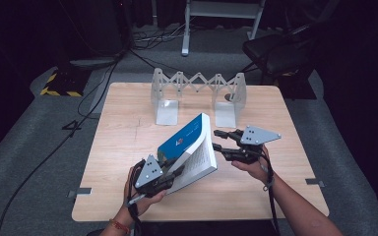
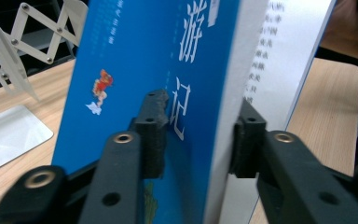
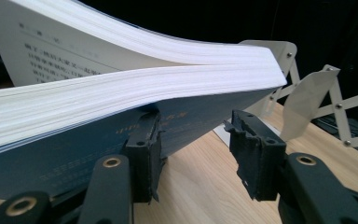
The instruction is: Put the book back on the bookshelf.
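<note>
Two tools are in your hands over the near half of the counter (image 1: 128, 142), and a thick blue book (image 1: 189, 152) is lifted between them, tilted up off the wood. Your left tool (image 1: 174, 173) has the book's spine between its jaws: in the left gripper view one pad lies on the blue cover (image 2: 135, 70) and the other on the white side, so it is closed on the book. Your right tool (image 1: 216, 140) sits at the page edge with its jaws parted; in the right gripper view one pad lies against the underside cover and the other stands free over the wood. Farther back, a white folding rack (image 1: 197, 88) stands near the far edge.
</note>
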`<state>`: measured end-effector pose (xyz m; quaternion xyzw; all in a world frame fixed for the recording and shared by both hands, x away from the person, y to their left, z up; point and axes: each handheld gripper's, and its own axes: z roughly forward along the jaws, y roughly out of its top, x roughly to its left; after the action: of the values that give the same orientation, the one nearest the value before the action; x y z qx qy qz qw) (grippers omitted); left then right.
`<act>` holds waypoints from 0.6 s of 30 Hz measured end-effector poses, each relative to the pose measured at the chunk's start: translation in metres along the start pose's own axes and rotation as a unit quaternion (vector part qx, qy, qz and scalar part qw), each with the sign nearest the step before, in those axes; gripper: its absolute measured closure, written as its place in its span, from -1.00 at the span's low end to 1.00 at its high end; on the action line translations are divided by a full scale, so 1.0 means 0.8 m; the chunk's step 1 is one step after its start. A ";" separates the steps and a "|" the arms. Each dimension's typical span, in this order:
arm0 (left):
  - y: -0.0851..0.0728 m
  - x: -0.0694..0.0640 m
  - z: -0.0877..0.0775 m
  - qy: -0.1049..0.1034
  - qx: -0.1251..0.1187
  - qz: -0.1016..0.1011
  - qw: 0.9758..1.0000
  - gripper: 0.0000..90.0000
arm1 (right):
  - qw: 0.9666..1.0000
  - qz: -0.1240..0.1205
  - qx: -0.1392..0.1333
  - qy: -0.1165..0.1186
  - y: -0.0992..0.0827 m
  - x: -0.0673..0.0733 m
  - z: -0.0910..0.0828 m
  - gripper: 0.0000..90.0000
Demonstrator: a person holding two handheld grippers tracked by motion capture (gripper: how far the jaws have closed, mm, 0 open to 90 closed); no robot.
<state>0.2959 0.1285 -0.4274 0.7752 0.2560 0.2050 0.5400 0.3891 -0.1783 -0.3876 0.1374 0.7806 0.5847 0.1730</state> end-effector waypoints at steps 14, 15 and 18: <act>-0.005 0.017 0.014 -0.045 -0.008 -0.020 0.999 0.43 | 0.999 0.029 -0.011 0.011 -0.009 -0.005 0.007 0.19; -0.005 0.017 0.014 -0.045 -0.008 -0.020 0.999 0.43 | 0.999 0.029 -0.011 0.011 -0.009 -0.005 0.007 0.19; 0.005 0.017 0.032 -0.068 -0.009 -0.012 0.998 0.43 | 0.999 0.029 -0.019 0.000 -0.009 -0.011 -0.008 0.32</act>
<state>0.3226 0.1169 -0.4314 0.7792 0.2261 0.1478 0.5656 0.3946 -0.1896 -0.3917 0.1570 0.7651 0.6041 0.1584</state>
